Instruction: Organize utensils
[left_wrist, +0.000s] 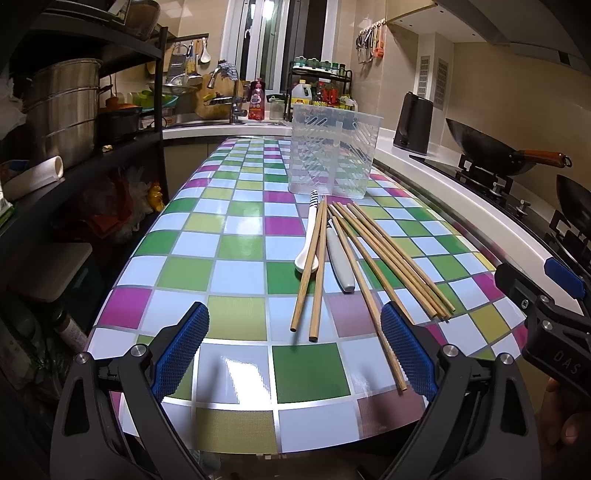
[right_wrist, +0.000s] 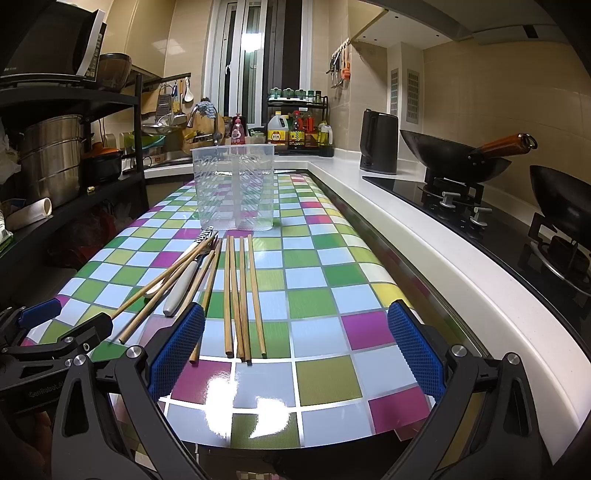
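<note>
Your right gripper (right_wrist: 295, 354) hovers, jaws wide and empty, just behind the chopsticks (right_wrist: 242, 295) on the checkered counter (right_wrist: 325, 273); their long axes point straight ahead toward the clear holder (right_wrist: 236, 184). Your left gripper (left_wrist: 295, 354), jaws equally wide, sits farther left.

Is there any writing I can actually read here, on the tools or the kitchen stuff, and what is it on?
"DAS": on the black body of the right gripper, seen from the left wrist view.
"GenRobot.A", partly cut off and uncertain: on the black body of the left gripper, seen from the right wrist view.
Labels on the sauce bottles and the pink soap bottle: too small to read.
</note>
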